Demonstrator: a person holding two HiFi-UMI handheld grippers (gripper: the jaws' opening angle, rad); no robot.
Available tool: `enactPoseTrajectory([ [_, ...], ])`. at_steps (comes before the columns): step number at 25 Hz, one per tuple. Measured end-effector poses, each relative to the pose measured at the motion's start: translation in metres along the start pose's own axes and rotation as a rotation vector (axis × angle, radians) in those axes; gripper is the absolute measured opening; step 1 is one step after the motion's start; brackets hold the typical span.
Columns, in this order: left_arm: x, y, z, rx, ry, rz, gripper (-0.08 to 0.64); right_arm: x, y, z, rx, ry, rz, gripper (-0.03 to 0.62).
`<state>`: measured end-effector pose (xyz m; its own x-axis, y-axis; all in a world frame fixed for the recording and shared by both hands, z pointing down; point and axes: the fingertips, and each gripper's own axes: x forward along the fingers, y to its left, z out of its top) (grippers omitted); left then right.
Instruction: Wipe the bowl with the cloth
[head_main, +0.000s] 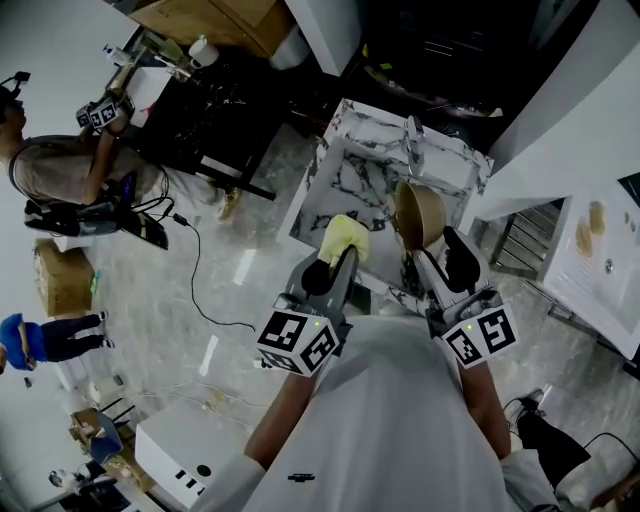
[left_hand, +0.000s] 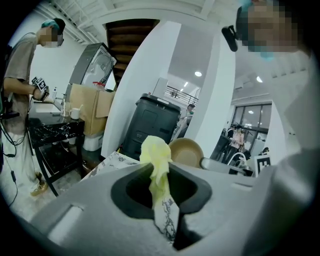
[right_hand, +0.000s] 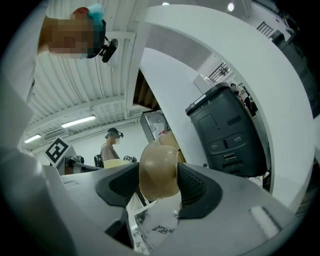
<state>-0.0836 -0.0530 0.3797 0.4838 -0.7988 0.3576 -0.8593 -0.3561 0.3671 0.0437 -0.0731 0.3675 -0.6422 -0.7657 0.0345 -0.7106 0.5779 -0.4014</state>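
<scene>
My left gripper (head_main: 338, 256) is shut on a pale yellow cloth (head_main: 344, 238), whose bunch stands up between the jaws in the left gripper view (left_hand: 156, 156). A tan bowl (head_main: 421, 215) is held on edge by my right gripper (head_main: 424, 250), which is shut on its rim. In the right gripper view the bowl (right_hand: 159, 172) fills the gap between the jaws, its outside toward the camera. From the left gripper the bowl (left_hand: 186, 152) shows just right of the cloth, a short way off. Both hang above the marble-patterned table (head_main: 355, 170).
A faucet-like metal fitting (head_main: 412, 134) stands on the table's far side. A dark bin (left_hand: 149, 125) stands beyond the table. A person (head_main: 60, 170) works at a dark bench (head_main: 205, 110) to the left, with cables (head_main: 195, 270) across the floor. A white counter (head_main: 600, 260) lies at the right.
</scene>
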Motion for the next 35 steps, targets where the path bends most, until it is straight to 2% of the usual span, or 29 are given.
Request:
enactPoseTrajectory([
  [14,-0.017,0.020,-0.004,0.018,-0.042,0.086,0.061,-0.005,-0.017,-0.035,-0.135,0.102,-0.142,0.249],
  [27,-0.028,0.029,-0.010,0.020,-0.049,0.127,0.061,-0.005,-0.021,-0.053,-0.138,0.134,-0.180,0.249],
  [35,-0.028,0.029,-0.017,0.008,-0.033,0.122,0.061,-0.003,-0.019,-0.056,-0.136,0.150,-0.189,0.249],
])
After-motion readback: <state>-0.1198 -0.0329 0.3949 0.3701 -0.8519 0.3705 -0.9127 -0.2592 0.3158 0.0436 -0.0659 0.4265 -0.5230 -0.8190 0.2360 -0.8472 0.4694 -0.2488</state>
